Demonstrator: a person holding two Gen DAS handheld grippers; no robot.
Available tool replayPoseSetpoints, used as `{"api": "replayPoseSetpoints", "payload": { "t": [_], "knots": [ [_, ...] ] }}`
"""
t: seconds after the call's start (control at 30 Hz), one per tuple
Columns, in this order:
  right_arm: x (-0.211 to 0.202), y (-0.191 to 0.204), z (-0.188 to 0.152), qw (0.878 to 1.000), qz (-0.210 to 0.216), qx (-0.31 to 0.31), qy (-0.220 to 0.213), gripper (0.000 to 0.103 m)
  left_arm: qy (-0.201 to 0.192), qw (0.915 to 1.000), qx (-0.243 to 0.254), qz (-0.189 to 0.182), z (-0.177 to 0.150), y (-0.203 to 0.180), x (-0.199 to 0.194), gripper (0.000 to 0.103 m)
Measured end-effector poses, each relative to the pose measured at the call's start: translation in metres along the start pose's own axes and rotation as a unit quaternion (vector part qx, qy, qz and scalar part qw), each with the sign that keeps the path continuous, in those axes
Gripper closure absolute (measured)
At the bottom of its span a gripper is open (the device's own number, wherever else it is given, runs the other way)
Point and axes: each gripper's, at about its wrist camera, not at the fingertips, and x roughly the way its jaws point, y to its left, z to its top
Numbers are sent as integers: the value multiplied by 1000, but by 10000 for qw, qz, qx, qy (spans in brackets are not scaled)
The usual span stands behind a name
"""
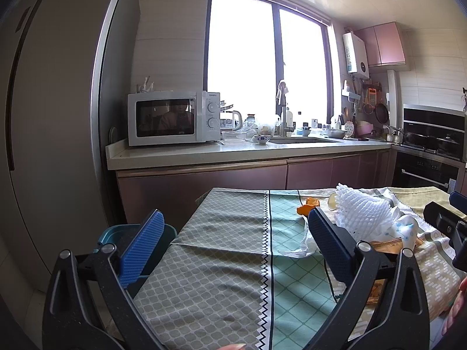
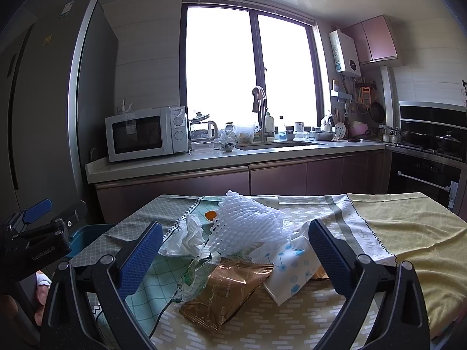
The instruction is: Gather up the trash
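Observation:
A heap of trash lies on the cloth-covered table point(image 2: 394, 227): white foam fruit netting point(image 2: 248, 221), a crumpled white tissue point(image 2: 186, 239), an orange peel point(image 2: 210, 214), a brown snack wrapper point(image 2: 230, 291), a clear green-printed wrapper point(image 2: 192, 277) and a white packet with blue dots point(image 2: 292, 271). My right gripper point(image 2: 236, 259) is open, its blue pads on either side of the heap. My left gripper point(image 1: 233, 248) is open over bare cloth, left of the netting point(image 1: 364, 213) and peel point(image 1: 309, 205). A teal bin point(image 1: 116, 233) stands beside the table's left edge.
Behind the table runs a kitchen counter point(image 1: 204, 153) with a microwave point(image 1: 172, 118), a sink with a tap point(image 1: 281, 110) and dishes. A tall fridge point(image 1: 49, 116) fills the left. An oven and stove point(image 1: 432, 145) stand at the right. A person's fingers point(image 1: 455, 306) show at the frame edges.

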Motion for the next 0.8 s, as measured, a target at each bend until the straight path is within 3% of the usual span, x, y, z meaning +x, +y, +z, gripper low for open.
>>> {"api": "replayPoseSetpoints", "payload": {
  "t": [0.8],
  "knots": [
    [4,-4,0,9999,85,85,77,6,119,9999,-3,-119,-7,-5,7,6]
  ]
}}
